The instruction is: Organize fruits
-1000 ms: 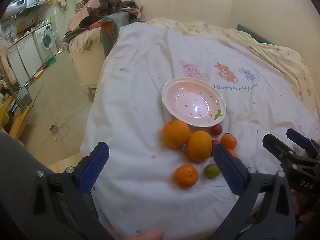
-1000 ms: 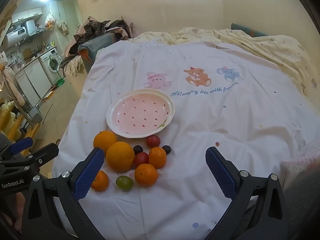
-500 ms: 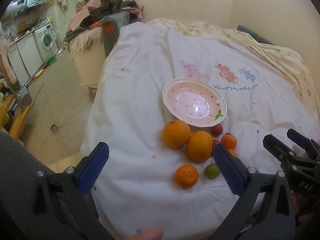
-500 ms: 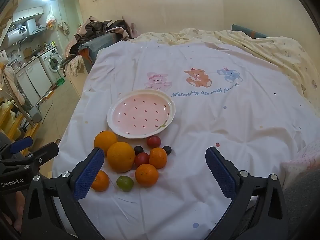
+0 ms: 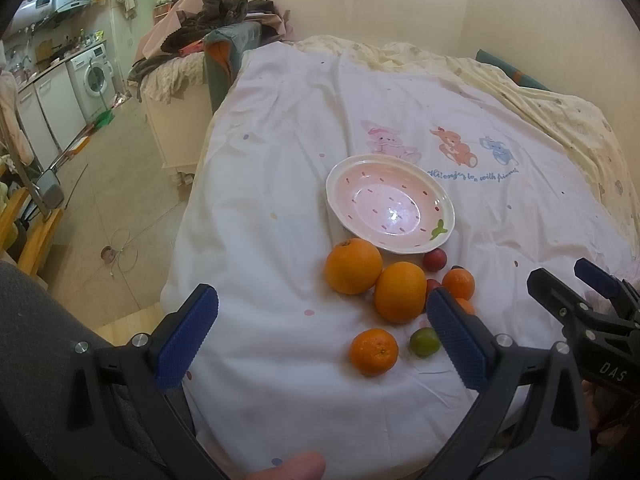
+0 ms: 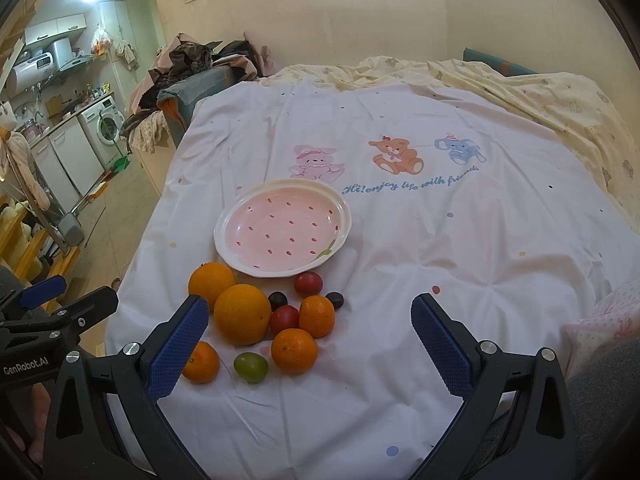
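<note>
A pink strawberry-patterned plate (image 5: 446, 222) (image 6: 224, 244) lies empty on a white bed sheet. Just in front of it sits a cluster of fruit: two large oranges (image 5: 353, 266) (image 6: 242, 314), several small mandarins (image 5: 374, 351) (image 6: 294, 350), a green fruit (image 5: 424, 341) (image 6: 251, 367), red fruits (image 5: 435, 259) (image 6: 308, 283) and dark plums (image 6: 277, 300). My left gripper (image 5: 320, 340) is open and empty, held above the sheet just short of the fruit. My right gripper (image 6: 310, 346) is open and empty, its left finger beside the fruit.
The sheet (image 6: 440, 260) with cartoon animals covers the bed; a yellow quilt (image 6: 560, 100) lies at the back right. The bed's left edge drops to a tiled floor (image 5: 100, 208). A chair heaped with clothes (image 5: 216, 20) and a washing machine (image 5: 94, 76) stand at the far left.
</note>
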Demonstrator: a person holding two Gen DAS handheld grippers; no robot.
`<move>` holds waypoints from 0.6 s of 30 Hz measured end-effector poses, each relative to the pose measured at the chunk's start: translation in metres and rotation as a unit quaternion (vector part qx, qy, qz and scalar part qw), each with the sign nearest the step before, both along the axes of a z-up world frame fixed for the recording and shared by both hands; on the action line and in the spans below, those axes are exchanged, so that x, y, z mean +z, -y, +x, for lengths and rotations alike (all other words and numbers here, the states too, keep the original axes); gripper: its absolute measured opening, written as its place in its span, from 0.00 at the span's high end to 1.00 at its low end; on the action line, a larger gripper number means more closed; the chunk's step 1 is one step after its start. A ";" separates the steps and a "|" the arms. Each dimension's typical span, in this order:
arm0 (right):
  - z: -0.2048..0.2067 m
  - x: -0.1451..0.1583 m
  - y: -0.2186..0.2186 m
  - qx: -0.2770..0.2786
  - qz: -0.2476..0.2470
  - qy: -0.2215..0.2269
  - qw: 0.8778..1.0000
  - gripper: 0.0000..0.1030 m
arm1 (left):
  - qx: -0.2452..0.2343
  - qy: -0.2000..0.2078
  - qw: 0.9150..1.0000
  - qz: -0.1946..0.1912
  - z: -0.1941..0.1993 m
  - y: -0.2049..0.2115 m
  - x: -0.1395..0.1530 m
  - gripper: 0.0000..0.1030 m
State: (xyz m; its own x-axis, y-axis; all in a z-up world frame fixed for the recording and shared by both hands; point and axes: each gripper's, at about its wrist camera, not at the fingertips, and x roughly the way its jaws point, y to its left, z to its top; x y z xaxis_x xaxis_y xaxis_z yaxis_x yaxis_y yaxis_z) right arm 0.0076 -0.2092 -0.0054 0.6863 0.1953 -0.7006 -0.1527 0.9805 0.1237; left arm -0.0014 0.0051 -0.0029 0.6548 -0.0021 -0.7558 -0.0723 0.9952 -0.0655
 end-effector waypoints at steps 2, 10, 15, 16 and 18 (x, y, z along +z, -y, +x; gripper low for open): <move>0.000 0.000 0.000 -0.001 0.000 -0.001 1.000 0.00 | 0.000 0.000 1.000 0.000 0.000 0.000 0.000 0.00; 0.000 0.000 0.001 0.000 0.001 -0.002 1.000 0.00 | 0.001 -0.001 1.000 0.000 0.000 -0.001 0.000 0.00; -0.001 -0.001 0.002 0.000 0.000 -0.002 1.000 0.00 | 0.002 -0.001 1.000 -0.001 -0.001 0.000 -0.001 0.00; -0.001 -0.001 0.003 0.000 0.000 -0.002 1.000 0.00 | 0.001 -0.001 1.000 -0.001 -0.001 0.000 -0.001 0.00; 0.000 -0.001 0.002 -0.001 0.000 -0.002 1.000 0.00 | 0.001 -0.001 1.000 -0.001 -0.001 0.000 -0.001 0.00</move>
